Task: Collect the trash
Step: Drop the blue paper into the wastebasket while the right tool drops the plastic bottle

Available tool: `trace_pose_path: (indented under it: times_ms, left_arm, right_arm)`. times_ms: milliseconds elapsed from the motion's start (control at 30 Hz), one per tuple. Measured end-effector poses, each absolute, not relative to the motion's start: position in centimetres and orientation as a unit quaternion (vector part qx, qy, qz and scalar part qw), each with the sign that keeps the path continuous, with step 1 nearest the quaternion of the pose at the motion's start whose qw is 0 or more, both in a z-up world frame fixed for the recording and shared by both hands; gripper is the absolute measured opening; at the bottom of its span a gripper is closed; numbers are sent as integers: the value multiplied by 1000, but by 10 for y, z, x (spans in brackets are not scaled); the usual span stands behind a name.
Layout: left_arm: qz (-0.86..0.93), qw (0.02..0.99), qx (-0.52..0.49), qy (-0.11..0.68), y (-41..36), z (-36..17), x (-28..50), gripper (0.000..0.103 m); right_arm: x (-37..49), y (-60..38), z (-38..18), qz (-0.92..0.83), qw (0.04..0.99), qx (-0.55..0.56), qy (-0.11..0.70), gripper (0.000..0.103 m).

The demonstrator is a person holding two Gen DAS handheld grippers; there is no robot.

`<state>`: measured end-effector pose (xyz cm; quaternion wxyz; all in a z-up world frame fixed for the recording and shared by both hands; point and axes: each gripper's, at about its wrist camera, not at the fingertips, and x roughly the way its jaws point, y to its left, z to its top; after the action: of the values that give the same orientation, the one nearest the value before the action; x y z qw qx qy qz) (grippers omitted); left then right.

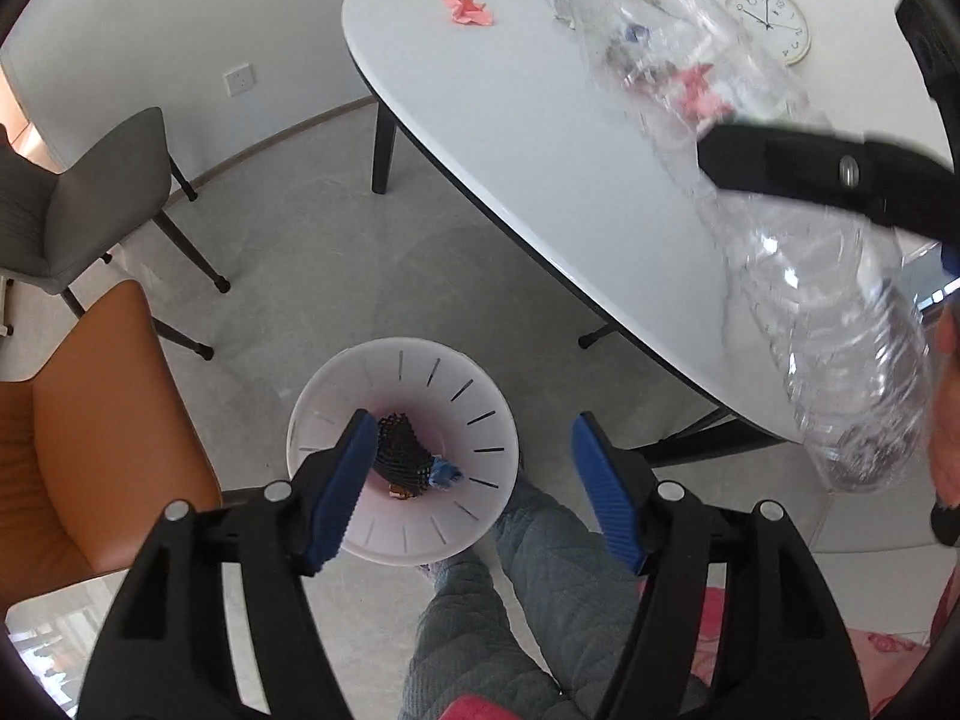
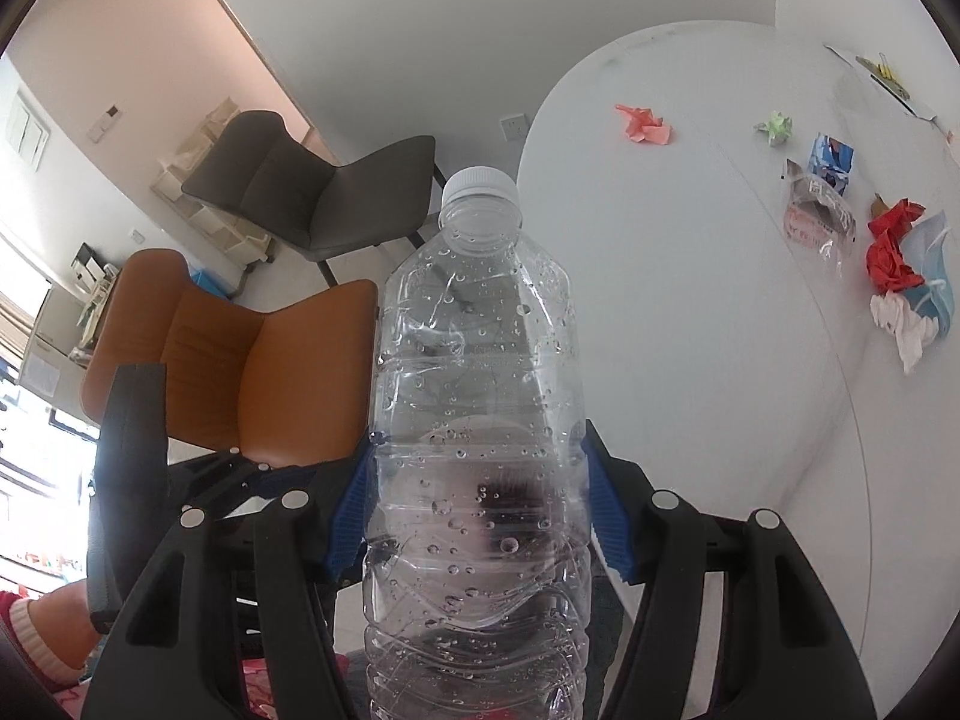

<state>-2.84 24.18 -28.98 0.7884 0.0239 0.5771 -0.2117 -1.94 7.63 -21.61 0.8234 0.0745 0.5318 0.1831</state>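
With your right gripper [image 2: 477, 516] clamped on the empty bottle [image 2: 477, 396] and your left gripper [image 1: 471, 483] spread wide — holding nothing — over the bin [image 1: 480, 384], the step in hand is disposal: carry the bottle above the bin's mouth, then release.

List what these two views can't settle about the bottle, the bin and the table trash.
- Bin contents: left wrist view, the left tool finger covers part of the dark netted item; nothing below it shows.
- Bottle base: right wrist view, cut off by the bottom edge.
- Bottle in the left wrist view: motion-blurred, hiding the trash behind it.
- Printed wrapper text: right wrist view, too small.
- Right tool pad contact: seen only through clear plastic.
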Motion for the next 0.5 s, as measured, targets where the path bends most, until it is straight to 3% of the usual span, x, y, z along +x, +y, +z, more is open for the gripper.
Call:
trace_pose_path:
  times_ms: [100,167,500]
  left_arm:
    - [-200,799,19,566,255,-277,-28,67]
    - [-186,810,25,555,262,-267,-33,75]
    - [-124,846,7,519,319,-227,-40,84]
  right_arm:
    - [-26,81,-217,187,826,72,527,63]
    - [-30,85,-221,193,825,66,527,63]
    - [-39,120,-257,224,799,39,557,63]
